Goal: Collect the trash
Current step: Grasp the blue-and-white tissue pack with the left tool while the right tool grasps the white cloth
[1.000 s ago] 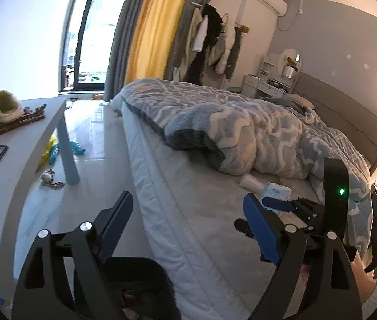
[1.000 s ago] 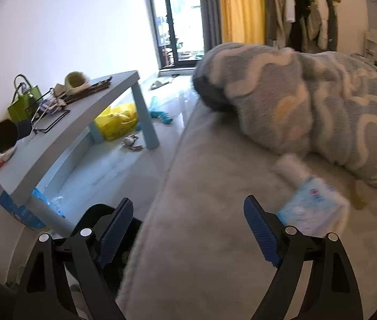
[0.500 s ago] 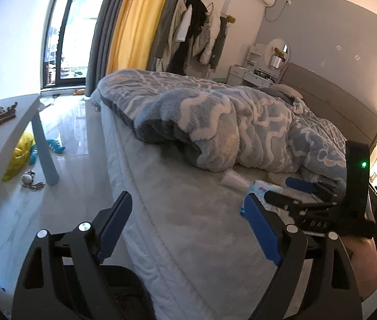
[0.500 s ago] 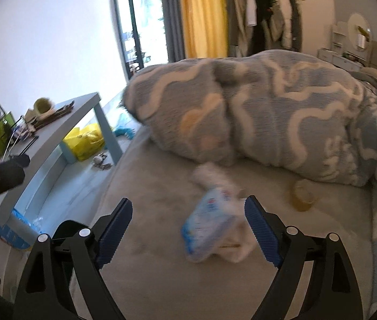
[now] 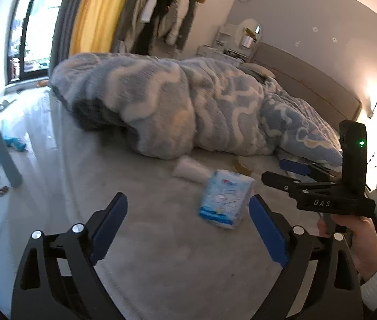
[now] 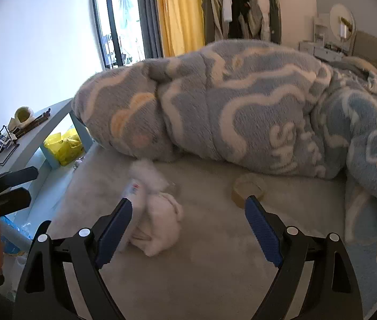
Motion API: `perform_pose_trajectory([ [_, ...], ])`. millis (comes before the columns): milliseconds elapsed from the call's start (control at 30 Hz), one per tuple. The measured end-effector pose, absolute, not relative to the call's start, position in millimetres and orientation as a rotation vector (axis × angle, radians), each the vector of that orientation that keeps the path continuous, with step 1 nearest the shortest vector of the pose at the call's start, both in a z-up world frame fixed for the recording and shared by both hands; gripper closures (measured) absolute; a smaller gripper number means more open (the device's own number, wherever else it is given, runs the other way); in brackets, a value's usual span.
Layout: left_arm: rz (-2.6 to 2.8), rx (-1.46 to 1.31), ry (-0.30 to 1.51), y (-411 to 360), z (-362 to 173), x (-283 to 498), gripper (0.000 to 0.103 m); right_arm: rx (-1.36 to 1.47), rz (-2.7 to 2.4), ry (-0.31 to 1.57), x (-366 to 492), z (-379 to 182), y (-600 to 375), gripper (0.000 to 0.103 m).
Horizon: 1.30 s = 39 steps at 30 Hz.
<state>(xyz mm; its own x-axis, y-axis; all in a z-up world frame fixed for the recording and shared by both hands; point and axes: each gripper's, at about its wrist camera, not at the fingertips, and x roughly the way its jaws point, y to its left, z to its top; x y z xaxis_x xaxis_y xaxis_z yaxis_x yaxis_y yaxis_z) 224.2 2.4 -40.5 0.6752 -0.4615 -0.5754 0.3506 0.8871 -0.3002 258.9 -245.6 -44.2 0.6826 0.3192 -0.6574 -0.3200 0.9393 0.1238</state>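
Tissue pack: soft plastic pack (image 5: 224,202), pale blue with white and a red-blue logo up top; looks a bit crumpled and squashed, white tissue bulging out the far side in the right wrist view (image 6: 159,221); sitting on the grey bed sheet (image 5: 148,240), just in front of the rumpled blue-and-white blanket (image 5: 188,106)

White wad: fluffy crumpled white piece (image 5: 188,169) right behind the pack, near the blanket edge – blurry, can't tell if they touch

Tape roll: tan ring (image 6: 248,189) lying on the sheet, off to the side of the pack, close to the blanket

Left gripper: (image 5: 185,229) jaws spread wide, nothing between the blue pads; pack sits just beyond the right-hand pad, not touching as far as I can see

Right gripper: (image 6: 188,229) also spread wide, holding nothing; hovering low over the sheet – the left-hand pad overlaps the pack's edge, contact unclear
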Motion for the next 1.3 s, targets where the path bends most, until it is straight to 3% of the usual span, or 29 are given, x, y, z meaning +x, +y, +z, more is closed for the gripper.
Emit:
perform_pose_trajectory([
  [167,-0.517,-0.183,0.722,-17,-54,242,0.009,0.051,0.445,0.817,272,-60,-257,0.016],
  [267,-0.538,-0.188,0.732,-24,-60,251,0.009,0.105,0.508,0.875,280,-73,-261,0.03],
  [900,-0.769,-0.172,0.9,-57,-108,288,0.009,0.17,0.7,0.996,313,-103,-260,0.038],
  [1100,-0.807,-0.215,0.919,-56,-116,297,0.016,0.225,0.756,1.018,322,-109,-266,0.041],
  [1300,-0.842,-0.243,0.925,-54,-118,301,0.032,0.28,0.782,1.04,329,-114,-271,0.043],
])
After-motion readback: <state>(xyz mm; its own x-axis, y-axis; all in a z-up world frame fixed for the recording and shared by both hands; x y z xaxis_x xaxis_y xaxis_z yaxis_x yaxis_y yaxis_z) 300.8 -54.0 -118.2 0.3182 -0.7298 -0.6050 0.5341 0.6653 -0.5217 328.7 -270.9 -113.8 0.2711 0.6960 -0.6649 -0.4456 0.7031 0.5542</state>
